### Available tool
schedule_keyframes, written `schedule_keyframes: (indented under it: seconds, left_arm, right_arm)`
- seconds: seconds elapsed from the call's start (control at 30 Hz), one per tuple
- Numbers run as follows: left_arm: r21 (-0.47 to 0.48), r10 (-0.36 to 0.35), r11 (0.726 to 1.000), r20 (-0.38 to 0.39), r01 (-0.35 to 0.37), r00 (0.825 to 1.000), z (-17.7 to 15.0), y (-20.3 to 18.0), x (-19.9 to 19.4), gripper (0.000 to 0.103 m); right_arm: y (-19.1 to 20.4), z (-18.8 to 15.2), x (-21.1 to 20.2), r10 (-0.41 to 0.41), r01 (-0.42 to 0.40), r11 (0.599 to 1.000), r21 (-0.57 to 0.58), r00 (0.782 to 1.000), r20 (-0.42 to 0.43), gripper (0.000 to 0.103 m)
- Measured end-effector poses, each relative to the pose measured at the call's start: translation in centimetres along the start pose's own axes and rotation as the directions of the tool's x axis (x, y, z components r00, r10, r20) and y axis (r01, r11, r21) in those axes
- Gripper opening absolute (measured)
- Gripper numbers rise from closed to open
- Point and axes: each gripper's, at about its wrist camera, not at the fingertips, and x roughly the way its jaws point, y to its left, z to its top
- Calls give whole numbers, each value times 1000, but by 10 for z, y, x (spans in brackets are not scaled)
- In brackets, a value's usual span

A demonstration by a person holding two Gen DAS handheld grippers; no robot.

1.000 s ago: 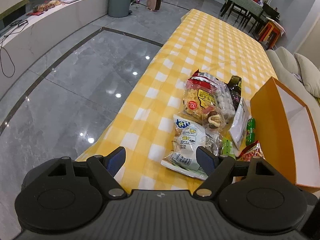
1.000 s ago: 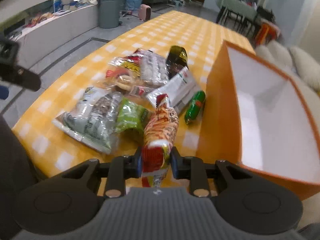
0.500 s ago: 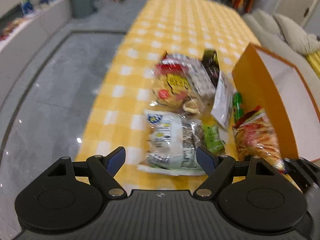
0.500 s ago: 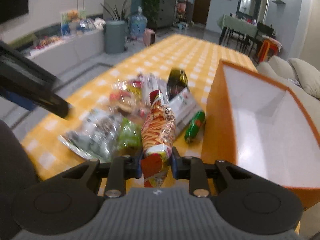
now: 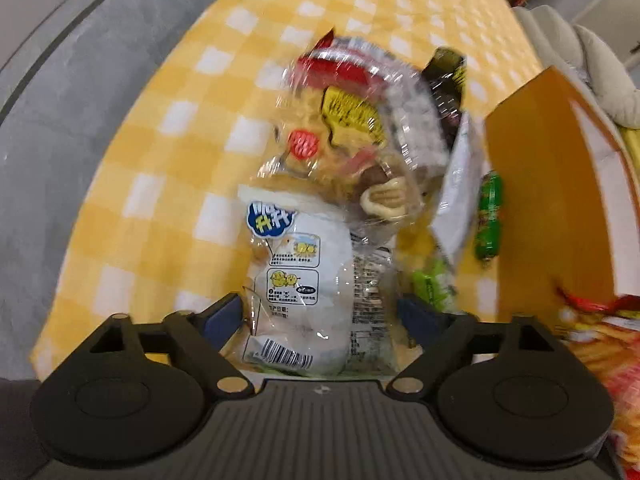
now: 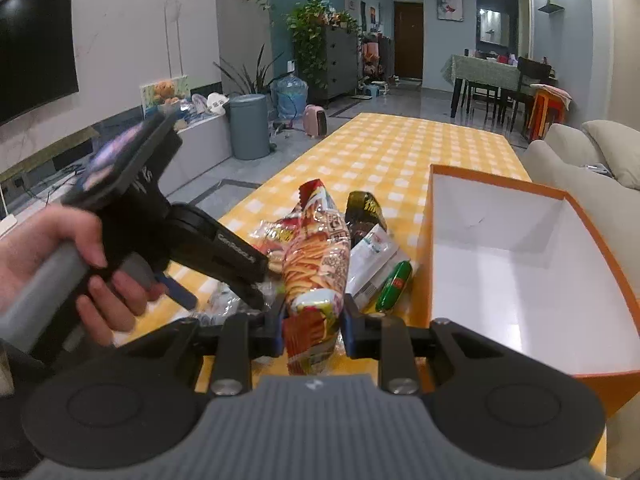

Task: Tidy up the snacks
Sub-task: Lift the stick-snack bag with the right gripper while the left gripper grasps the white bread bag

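Chips (image 6: 316, 256) pinched in my right gripper (image 6: 314, 326), left gripper (image 5: 320, 314) wide around the bun pack (image 5: 298, 284): crinkly film may slip short of the box (image 6: 520, 248).

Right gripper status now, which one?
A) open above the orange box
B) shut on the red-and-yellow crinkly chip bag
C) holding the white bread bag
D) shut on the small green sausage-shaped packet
B: the right gripper has both fingers pressed against the red-and-yellow crinkly chip bag, held up beside the orange cardboard box.

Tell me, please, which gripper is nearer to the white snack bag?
Left. The left gripper has its open jaws either side of the white snack bag; the right gripper is off beside it, clamping the red chip bag.
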Motion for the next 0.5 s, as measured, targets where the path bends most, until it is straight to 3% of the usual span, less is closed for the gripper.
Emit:
schedule_keyframes:
  seconds: [0.13,0.27,0.3,0.33,0.5]
  left_arm:
    - [45,2,999,10,-3,1000,2,-9,7,103]
    - [87,55,995,18,-56,998,-2,-17,7,103]
    - [108,75,991,23,-77,997,-3,-20,7,97]
    - [130,114,984,35,-118,993,-5,-22,5,83]
    - [110,108,988,43,-113,993,-8,-14,-1,71]
  right_arm:
    - [-4,2,-1,-6,6,1000,19,1000,6,24]
    - [-6,3,3,-12,12,1000,25,1000,4,24]
    - [-6,3,3,-15,15,1000,24,1000,6,24]
    - [-6,2,3,-18,18,1000,23,1000,7,24]
    - [-5,1,-1,-29,28,999,36,1000,8,24]
